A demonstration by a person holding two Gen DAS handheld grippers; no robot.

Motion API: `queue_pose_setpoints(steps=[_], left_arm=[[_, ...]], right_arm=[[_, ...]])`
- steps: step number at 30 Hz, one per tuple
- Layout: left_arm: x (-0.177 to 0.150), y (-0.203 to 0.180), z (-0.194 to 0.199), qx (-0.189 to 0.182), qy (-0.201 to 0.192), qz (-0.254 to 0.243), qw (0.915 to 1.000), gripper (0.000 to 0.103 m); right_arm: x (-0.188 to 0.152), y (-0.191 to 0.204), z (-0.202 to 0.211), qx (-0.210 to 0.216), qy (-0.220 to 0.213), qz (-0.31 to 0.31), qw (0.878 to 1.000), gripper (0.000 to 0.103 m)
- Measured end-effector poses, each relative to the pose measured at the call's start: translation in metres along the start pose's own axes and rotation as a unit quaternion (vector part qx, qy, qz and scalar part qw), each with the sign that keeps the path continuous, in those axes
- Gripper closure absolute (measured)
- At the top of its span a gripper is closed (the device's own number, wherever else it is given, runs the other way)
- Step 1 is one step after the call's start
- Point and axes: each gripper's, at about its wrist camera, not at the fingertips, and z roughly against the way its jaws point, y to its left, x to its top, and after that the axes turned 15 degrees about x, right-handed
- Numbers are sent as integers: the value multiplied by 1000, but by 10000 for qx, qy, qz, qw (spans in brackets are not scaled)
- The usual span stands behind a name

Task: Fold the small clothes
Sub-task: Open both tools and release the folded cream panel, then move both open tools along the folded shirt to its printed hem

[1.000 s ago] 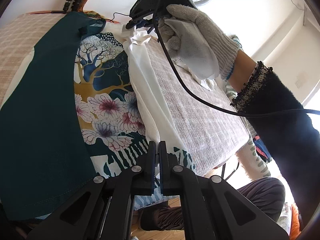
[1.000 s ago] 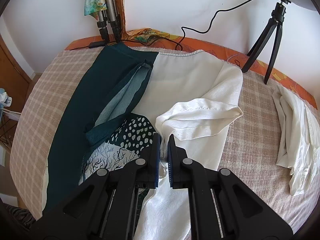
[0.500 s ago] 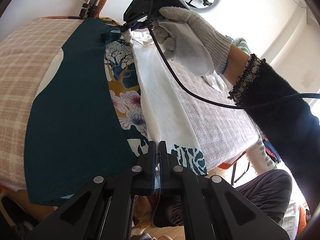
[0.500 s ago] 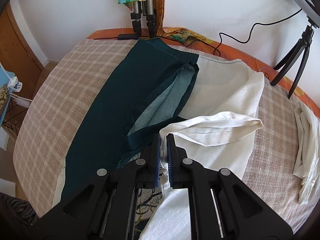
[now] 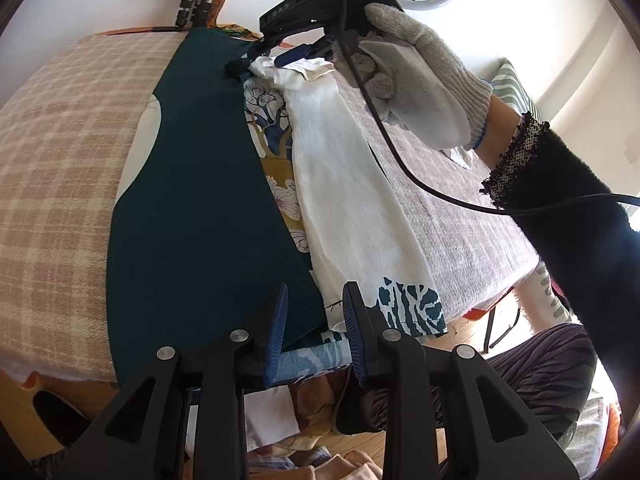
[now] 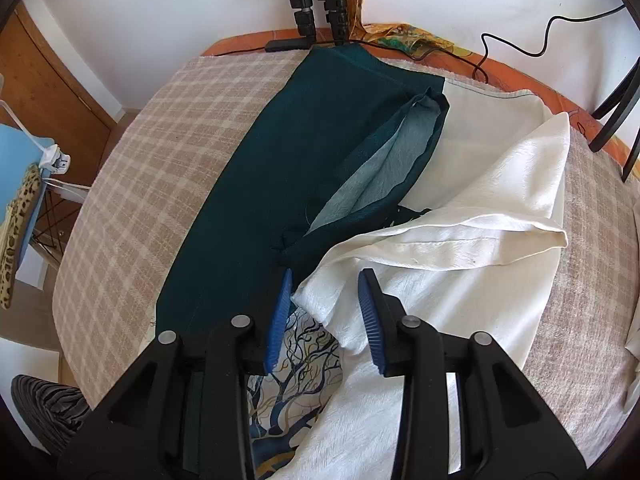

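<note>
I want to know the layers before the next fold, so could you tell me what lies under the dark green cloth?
Under the dark green cloth lies a tree-and-flower printed fabric, showing beside a textured white cloth. A plain white patch also shows. How far either runs beneath is covered.

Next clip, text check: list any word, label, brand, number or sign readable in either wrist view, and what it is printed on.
"DAS": pale letters on the black body of the right gripper, seen in the left wrist view near its top, at about; small, so the reading is uncertain.
Nothing else: the teal cloth, the white cloth and the tree-print fabric carry no lettering.
</note>
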Motion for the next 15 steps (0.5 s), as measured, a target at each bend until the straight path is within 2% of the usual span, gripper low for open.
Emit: queue_pose_setpoints(steps=[2,3,5,7,10,15], left_arm=[[0,11,10,39,24,-30,10000,75],[0,17,17,69,7,-40,10000,75],[4,25,29,140,-78,-101,9998,75],[13,33,39,266,-243,-170,9992,75],[37,45,43,512,-514,-222,9971,75],[83,66,34,800,-802,-109,9935,75]], right_arm=[[-4,-6,27,226,-223,-17,9995,56],[-4,-12,40,174,-348,-56,9992,56],[-3,-30,60,-188,-601,-234,9977,56],[2,-57,71,-379,-788,-627,9942,56],[10,-92,75,-451,-945,-1129,9881,56],[20,-120,62,-655,-923,-1326,9847,56]])
